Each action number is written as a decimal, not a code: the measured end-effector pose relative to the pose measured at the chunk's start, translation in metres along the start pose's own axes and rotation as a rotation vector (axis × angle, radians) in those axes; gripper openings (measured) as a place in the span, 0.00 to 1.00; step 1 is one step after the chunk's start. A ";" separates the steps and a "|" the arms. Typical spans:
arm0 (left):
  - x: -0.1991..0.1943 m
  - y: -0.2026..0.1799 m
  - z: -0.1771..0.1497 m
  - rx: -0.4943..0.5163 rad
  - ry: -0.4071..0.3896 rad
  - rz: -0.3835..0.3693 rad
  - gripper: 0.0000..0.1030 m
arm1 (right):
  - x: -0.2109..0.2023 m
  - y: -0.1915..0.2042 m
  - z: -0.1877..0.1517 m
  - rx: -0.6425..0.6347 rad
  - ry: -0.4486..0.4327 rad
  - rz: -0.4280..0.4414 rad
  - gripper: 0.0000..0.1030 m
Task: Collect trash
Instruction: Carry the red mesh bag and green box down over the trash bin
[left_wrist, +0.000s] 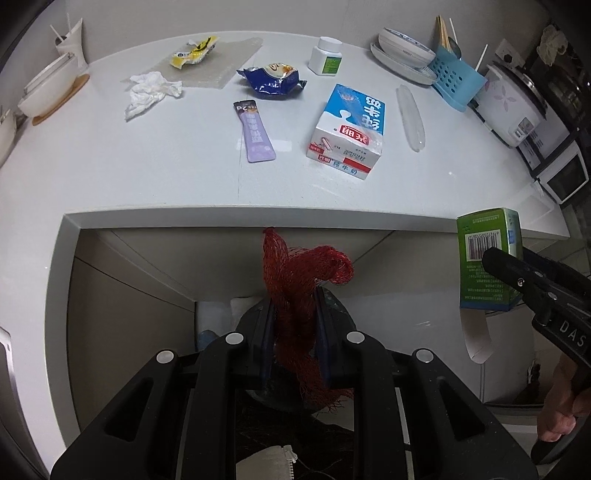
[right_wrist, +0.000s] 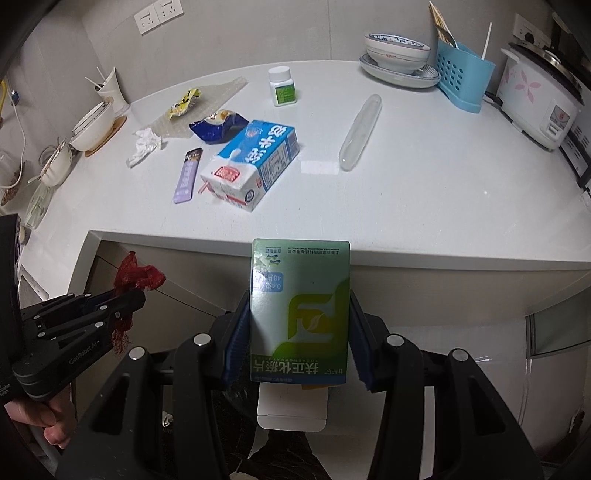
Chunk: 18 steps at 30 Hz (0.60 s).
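The left tool (left_wrist: 295, 332) is clamped on a bunch of red mesh netting (left_wrist: 303, 280), a loose, stringy plastic weave that twists up above the pads and frays out below them. It hangs in front of the worktop's edge, over a dark round opening below that is mostly hidden. The right tool (right_wrist: 299, 339) grips a green cardboard box (right_wrist: 300, 310), flat-sided and glossy, with white print, a barcode on one narrow side and a white end flap hanging open underneath. It too sits just in front of the worktop's edge, apart from the netting.

On the white, smooth worktop (left_wrist: 147, 177) lies the rest of the litter. A blue and white milk carton (left_wrist: 349, 133) lies on its side, its folded top dented. Left of it is a flat lilac sachet (left_wrist: 255, 134), torn at one end, and beyond it a crinkled, shiny blue snack bag (left_wrist: 273, 79). A crumpled white tissue (left_wrist: 149, 92) lies further left, near a yellow wrapper (left_wrist: 194, 53) resting on a translucent ribbed mat (left_wrist: 214, 64). A small white pill bottle (left_wrist: 325, 55) with a green label stands upright at the back, and a clear, long plastic sleeve (left_wrist: 410, 116) lies to the right of the carton.
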<state>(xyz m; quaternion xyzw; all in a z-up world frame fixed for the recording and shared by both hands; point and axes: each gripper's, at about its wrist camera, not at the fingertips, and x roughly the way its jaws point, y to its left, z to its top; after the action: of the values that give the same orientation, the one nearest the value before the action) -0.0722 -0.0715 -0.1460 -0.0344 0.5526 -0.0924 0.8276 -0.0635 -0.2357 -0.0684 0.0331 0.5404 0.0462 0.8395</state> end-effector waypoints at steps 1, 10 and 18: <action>0.002 -0.001 -0.001 0.006 -0.001 0.001 0.18 | 0.001 0.000 -0.002 -0.002 0.000 -0.004 0.44; 0.022 -0.011 -0.015 0.038 0.015 0.000 0.18 | 0.021 -0.002 -0.017 -0.004 0.014 -0.012 0.44; 0.043 -0.012 -0.023 0.037 0.018 -0.001 0.18 | 0.047 -0.008 -0.030 -0.003 0.048 -0.030 0.44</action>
<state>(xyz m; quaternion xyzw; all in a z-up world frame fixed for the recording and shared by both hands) -0.0791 -0.0909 -0.1925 -0.0185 0.5581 -0.1036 0.8231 -0.0713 -0.2378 -0.1244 0.0226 0.5608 0.0354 0.8269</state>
